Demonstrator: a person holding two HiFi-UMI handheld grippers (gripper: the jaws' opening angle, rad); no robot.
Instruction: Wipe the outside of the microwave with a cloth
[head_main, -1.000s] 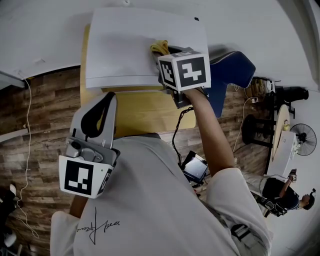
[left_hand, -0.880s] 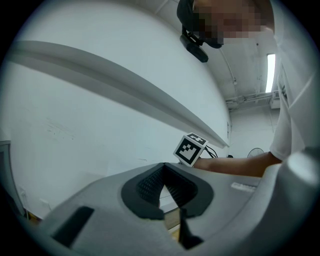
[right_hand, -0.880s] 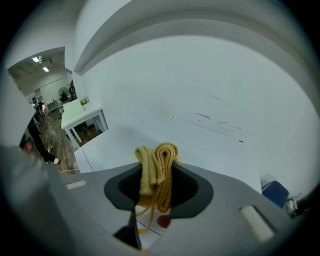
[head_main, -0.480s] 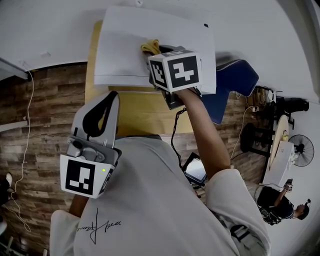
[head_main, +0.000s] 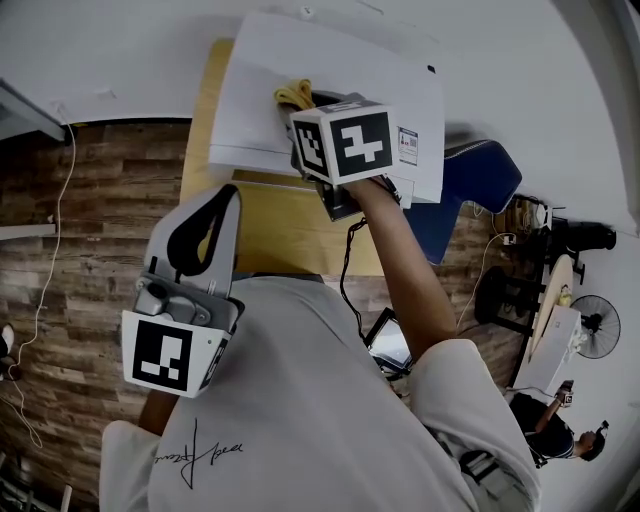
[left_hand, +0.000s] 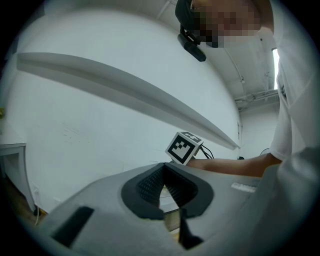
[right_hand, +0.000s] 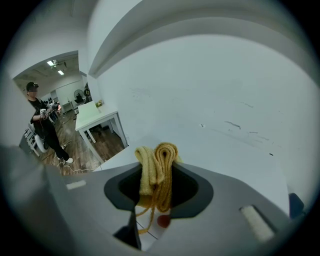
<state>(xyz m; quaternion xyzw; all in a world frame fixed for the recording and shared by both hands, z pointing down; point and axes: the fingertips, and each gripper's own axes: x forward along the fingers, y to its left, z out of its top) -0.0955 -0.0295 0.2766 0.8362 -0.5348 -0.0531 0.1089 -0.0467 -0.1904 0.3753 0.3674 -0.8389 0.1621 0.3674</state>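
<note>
A white microwave (head_main: 340, 80) stands on a wooden table (head_main: 270, 235) against the wall. My right gripper (head_main: 303, 104) reaches over its top and is shut on a folded yellow cloth (head_main: 292, 96), which lies against the top panel. From the right gripper view the cloth (right_hand: 158, 170) stands bunched between the jaws, with the microwave's white top (right_hand: 220, 162) just beyond. My left gripper (head_main: 205, 215) hangs back near my chest, off the microwave. Its ribbed pads (left_hand: 150, 186) meet with nothing between them. The right gripper's marker cube (left_hand: 184, 147) shows ahead of it.
A blue chair (head_main: 478, 180) sits right of the table. A black cable (head_main: 350, 270) drops from the right gripper toward a device (head_main: 387, 340) on the wood floor. A person (right_hand: 42, 127) and a white table (right_hand: 97, 117) stand farther off, with a fan (head_main: 598, 328) at right.
My right gripper has slid the cloth leftward across the microwave's top. The left gripper stays where it was by my chest.
</note>
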